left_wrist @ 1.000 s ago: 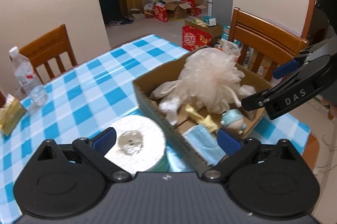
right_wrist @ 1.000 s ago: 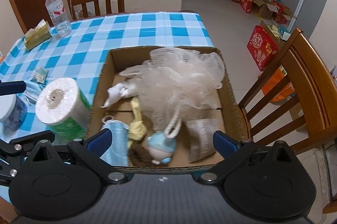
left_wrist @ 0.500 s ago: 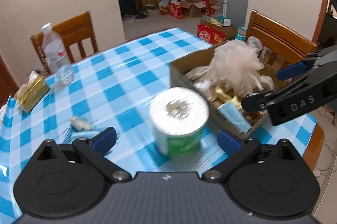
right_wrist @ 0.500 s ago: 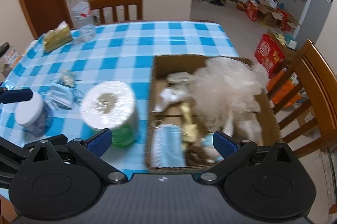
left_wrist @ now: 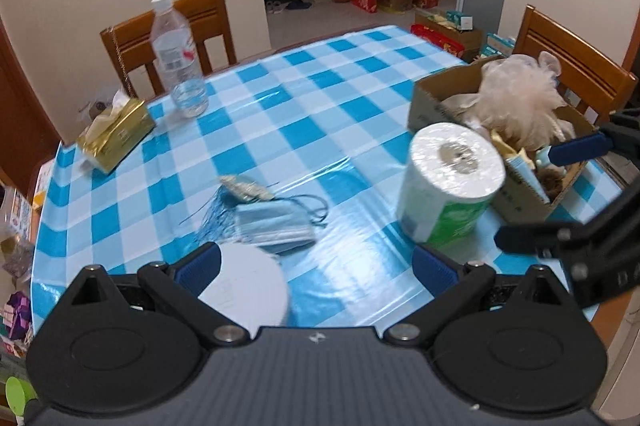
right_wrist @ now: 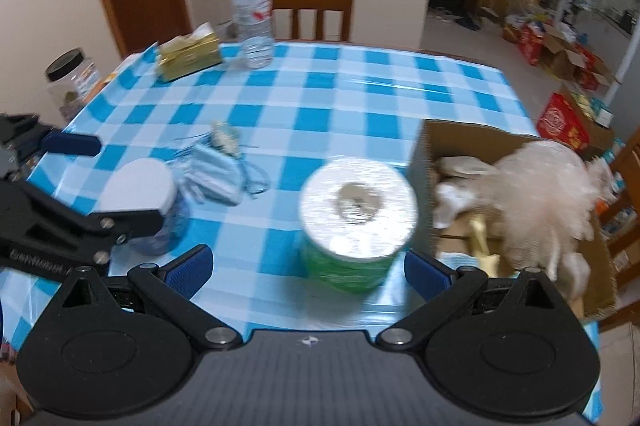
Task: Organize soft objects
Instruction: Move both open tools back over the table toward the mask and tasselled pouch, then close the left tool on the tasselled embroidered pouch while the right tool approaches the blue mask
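Note:
A cardboard box (left_wrist: pixel 434 105) (right_wrist: pixel 448 141) at the table's right holds a beige mesh bath pouf (left_wrist: pixel 520 101) (right_wrist: pixel 548 193), a blue mask and other soft items. A wrapped paper roll (left_wrist: pixel 450 185) (right_wrist: pixel 356 222) stands beside the box. Blue face masks (left_wrist: pixel 274 228) (right_wrist: pixel 214 171) lie in a small pile on the checked cloth. My left gripper (left_wrist: pixel 316 266) is open and empty above a white-lidded jar (left_wrist: pixel 244 290) (right_wrist: pixel 140 185). My right gripper (right_wrist: pixel 308 264) is open and empty, close in front of the roll.
A water bottle (left_wrist: pixel 176 61) (right_wrist: pixel 253 15) and a gold tissue pack (left_wrist: pixel 116 131) (right_wrist: pixel 188 55) sit at the table's far side. Wooden chairs (left_wrist: pixel 168 33) (left_wrist: pixel 572 61) stand around the table. A clear jar (right_wrist: pixel 72 81) stands off the left edge.
Both grippers have swung left, away from the box. The masks, the jar, the bottle and the tissue pack have come into view. Both stay open and empty.

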Demonstrator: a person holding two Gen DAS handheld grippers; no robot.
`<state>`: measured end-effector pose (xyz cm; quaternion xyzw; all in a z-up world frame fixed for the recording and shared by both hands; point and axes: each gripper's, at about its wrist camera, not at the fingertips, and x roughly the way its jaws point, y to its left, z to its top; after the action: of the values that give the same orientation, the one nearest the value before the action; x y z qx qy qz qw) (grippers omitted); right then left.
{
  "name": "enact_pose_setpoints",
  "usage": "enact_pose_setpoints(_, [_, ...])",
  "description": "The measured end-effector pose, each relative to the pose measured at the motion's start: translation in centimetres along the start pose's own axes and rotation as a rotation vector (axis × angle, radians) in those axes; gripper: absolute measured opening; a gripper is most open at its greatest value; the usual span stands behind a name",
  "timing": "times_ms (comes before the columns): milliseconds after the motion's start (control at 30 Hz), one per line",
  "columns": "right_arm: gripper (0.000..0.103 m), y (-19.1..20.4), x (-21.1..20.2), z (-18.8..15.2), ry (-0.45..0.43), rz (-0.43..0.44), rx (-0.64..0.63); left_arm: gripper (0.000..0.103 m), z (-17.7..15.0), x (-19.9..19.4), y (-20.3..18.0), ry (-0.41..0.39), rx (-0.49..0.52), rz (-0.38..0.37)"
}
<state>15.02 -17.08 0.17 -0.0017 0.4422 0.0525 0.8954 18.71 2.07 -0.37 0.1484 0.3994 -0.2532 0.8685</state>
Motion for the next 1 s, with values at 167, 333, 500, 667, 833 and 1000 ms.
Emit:
enact_pose_setpoints(167, [0.103, 2.3, 1.1, 0.3, 0.0, 0.08, -0.106, 0.101, 0.2, 0.7, 1.9, 0.034, -0.038, 0.037])
enact_pose_setpoints(333, [0.103, 4.4, 2.8, 0.8, 0.005, 0.132, -0.234, 0.101, 1.0, 1.7, 3.2, 0.077, -0.061, 0.063])
enact_pose_setpoints(500, [0.103, 6.0, 4.8, 1.6, -0.003, 0.151, -0.321, 0.101, 2.0, 3.3, 4.3, 0.128, -0.104, 0.041])
enact_pose_setpoints(667, [0.103, 6.6, 6.6, 2.5, -0.009, 0.157, -0.358, 0.101, 3.9, 5.3, 5.4, 0.16, -0.148, 0.021])
enact_pose_setpoints(833, [0.103, 7.1, 8.2, 2.9, -0.008, 0.155, -0.393, 0.101, 6.0, 7.9, 6.2, 0.187, -0.172, 0.022])
enact_pose_setpoints(1000, [0.101, 7.6, 9.6, 3.1, -0.016, 0.134, -0.437, 0.1, 7.6, 11.0, 7.1, 0.224, -0.192, 0.02])
